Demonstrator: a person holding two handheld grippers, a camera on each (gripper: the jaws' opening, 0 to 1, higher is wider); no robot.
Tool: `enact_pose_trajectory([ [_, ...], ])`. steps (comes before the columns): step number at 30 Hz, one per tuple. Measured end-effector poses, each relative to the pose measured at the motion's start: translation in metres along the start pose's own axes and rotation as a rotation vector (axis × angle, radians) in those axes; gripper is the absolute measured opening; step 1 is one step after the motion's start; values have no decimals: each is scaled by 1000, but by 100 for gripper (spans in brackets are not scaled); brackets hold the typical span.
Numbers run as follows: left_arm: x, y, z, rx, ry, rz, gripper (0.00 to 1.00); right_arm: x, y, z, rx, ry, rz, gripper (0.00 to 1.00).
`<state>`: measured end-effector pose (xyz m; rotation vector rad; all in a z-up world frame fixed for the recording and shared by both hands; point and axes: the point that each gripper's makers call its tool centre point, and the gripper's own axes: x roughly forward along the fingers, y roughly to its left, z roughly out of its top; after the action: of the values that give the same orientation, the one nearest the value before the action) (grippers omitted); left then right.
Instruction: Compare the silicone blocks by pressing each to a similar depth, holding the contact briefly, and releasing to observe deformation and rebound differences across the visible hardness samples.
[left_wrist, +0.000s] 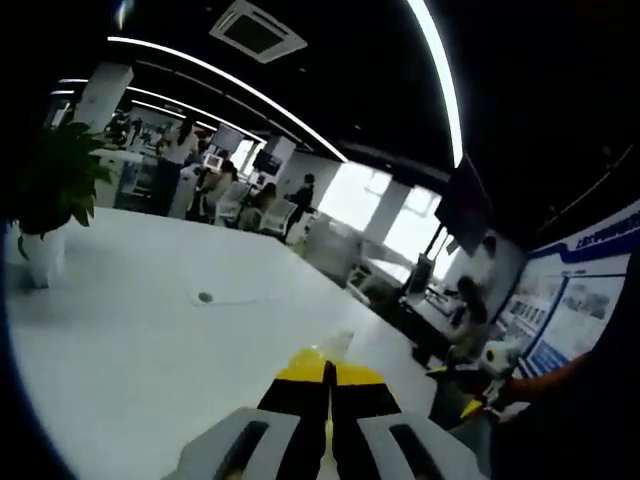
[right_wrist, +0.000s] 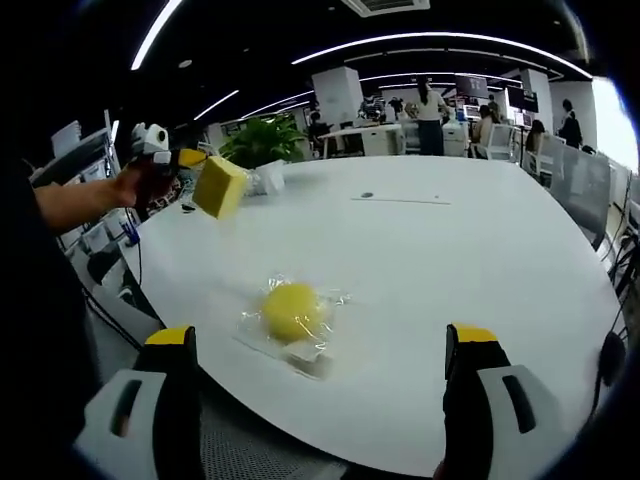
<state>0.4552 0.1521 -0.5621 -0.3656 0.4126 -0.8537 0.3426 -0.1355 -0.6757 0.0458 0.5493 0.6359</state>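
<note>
Left gripper (left_wrist: 328, 375): jaws closed on a flat, matte yellow silicone block (right_wrist: 220, 186), held in the air above the table edge. Right gripper (right_wrist: 320, 345): jaws spread wide, empty. Between them on the smooth white table (right_wrist: 480, 260) lies a rounded yellow silicone sample (right_wrist: 291, 309) inside a clear, crinkled plastic bag (right_wrist: 310, 355).

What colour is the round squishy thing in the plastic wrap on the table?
Yellow. The ball shows best in the right gripper view.
</note>
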Motion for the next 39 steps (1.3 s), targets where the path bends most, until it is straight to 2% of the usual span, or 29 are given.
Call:
enact_pose_trajectory([
  [3, 2, -5, 4, -2, 0, -12, 0, 1, -3, -1, 36, -13, -11, 96],
  [6, 4, -11, 5, 37, 19, -41, 0, 0, -1, 4, 28, -37, -13, 96],
  [13, 6, -20, 7, 49, 20, -69, 0, -1, -4, 8, 41, -69, -31, 96],
  [16, 4, -28, 10, 50, 9, -81, 0, -1, -1, 7, 34, -67, -32, 96],
  [18, 3, -31, 11, 64, 7, -87, 0, 0, 0, 6, 17, -54, -28, 90],
  [28, -3, -41, 12, 65, 0, -128, 0, 0, 3, 14, 12, -69, -16, 91],
  [36, -7, -47, 22, 74, -26, -143, 0, 2, 5, 22, 29, -84, 11, 92],
  [39, -7, -52, 26, 77, -33, -150, 0, 5, 13, 32, 15, -107, 63, 96],
])
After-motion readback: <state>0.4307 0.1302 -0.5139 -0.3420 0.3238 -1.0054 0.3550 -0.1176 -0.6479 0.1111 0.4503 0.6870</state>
